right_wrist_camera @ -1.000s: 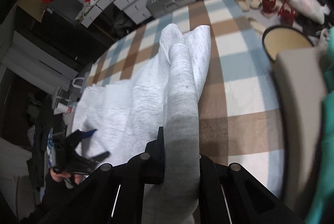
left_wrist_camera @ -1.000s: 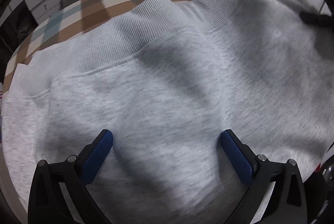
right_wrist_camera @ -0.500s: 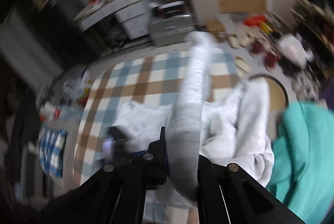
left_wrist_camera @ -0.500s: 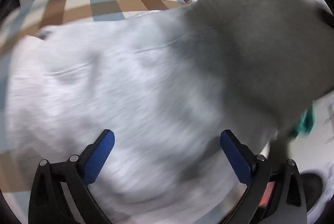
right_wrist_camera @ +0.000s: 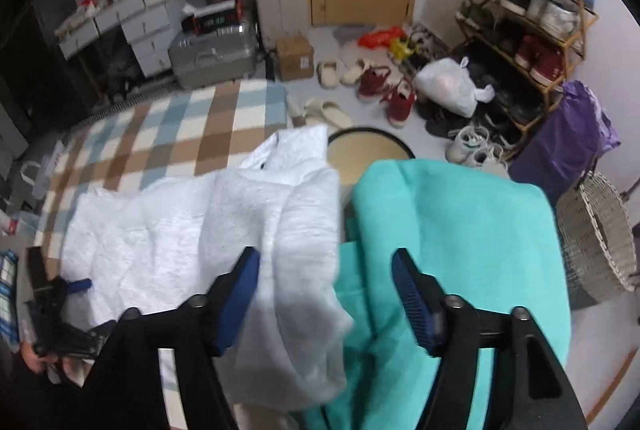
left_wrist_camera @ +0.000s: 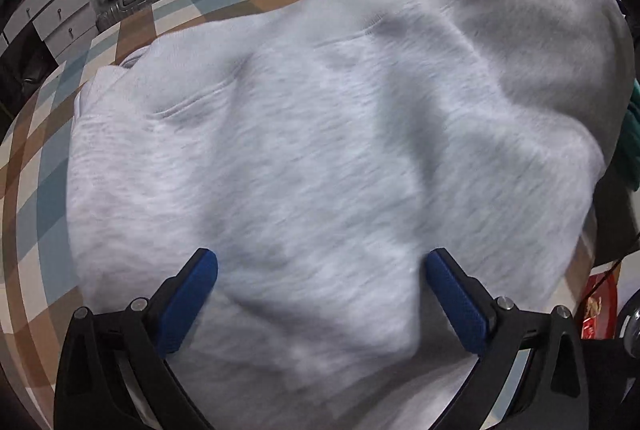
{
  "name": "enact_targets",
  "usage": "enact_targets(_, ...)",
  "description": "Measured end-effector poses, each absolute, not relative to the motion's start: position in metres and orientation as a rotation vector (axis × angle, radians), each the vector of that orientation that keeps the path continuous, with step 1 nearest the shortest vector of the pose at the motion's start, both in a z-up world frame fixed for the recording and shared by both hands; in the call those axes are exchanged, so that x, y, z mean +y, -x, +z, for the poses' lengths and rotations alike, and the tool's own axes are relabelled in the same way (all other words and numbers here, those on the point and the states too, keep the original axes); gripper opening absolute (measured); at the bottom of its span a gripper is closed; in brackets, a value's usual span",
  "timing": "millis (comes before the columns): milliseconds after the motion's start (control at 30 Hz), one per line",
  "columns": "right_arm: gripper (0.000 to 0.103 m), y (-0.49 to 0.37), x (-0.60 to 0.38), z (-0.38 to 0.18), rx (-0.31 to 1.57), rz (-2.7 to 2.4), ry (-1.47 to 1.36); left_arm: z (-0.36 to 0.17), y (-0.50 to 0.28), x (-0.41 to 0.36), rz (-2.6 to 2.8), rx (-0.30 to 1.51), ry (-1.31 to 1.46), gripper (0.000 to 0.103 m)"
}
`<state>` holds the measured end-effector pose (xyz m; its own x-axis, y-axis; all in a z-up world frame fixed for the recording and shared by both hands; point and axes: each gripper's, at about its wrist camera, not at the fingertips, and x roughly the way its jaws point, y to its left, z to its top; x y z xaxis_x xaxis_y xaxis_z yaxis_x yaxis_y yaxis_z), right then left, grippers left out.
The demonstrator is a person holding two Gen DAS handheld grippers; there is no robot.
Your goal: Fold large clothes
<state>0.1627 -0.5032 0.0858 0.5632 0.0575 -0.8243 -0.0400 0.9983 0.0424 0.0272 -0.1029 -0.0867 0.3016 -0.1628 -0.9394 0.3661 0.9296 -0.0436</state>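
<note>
A large light grey sweatshirt (left_wrist_camera: 320, 149) lies spread over the checked bed cover (left_wrist_camera: 48, 157) and fills the left wrist view. My left gripper (left_wrist_camera: 320, 270) is open just above it, blue pads wide apart, holding nothing. In the right wrist view the sweatshirt (right_wrist_camera: 180, 230) lies across the bed, with one end bunched (right_wrist_camera: 304, 230) beside a teal garment (right_wrist_camera: 460, 250). My right gripper (right_wrist_camera: 324, 290) is open above that bunched end and holds nothing. The left gripper also shows in the right wrist view (right_wrist_camera: 68, 290) at the far left.
A round stool (right_wrist_camera: 368, 149) stands beyond the bed's edge. Shoes (right_wrist_camera: 384, 93), a white bag (right_wrist_camera: 448, 85), a shoe rack (right_wrist_camera: 532, 21), a wicker basket (right_wrist_camera: 600, 230) and a suitcase (right_wrist_camera: 212, 57) crowd the floor. A red tray (left_wrist_camera: 596, 306) sits at the right.
My right gripper has opened and let go of the grey sleeve, which now lies bunched beside the teal garment. The left gripper stayed open and shifted over the sweatshirt.
</note>
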Motion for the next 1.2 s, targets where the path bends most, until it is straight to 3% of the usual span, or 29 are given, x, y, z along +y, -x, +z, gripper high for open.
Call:
enact_targets(167,0.077,-0.102,-0.487,0.082,0.925,0.256,-0.034,-0.089,-0.026,-0.09,-0.359,1.218,-0.232,0.102)
enact_targets(267,0.081,-0.072,-0.471,0.054,0.931,0.423,-0.185,-0.09,-0.031,-0.087,-0.346,1.218,-0.243,0.102)
enact_targets(500,0.081,-0.087,-0.432,-0.057,1.166,0.347,-0.362,-0.083,-0.016,-0.055,-0.267,1.223,-0.201,0.102)
enact_targets(667,0.081,-0.11,-0.425,-0.085,1.119,0.333,-0.472,-0.087,-0.016,-0.046,-0.261,1.25,-0.176,0.102)
enact_targets(833,0.064,-0.116,-0.386,-0.089,1.087,0.373,-0.429,-0.081,-0.017,-0.029,-0.159,1.26,-0.252,0.101)
enact_targets(1100,0.06,-0.115,-0.301,-0.1,1.19,0.572,-0.404,-0.011,-0.004,0.031,-0.086,1.146,-0.1,0.1)
enact_targets(1200,0.051,-0.114,-0.256,-0.101,1.21,0.657,-0.332,0.008,-0.002,0.011,-0.102,1.085,-0.13,0.1)
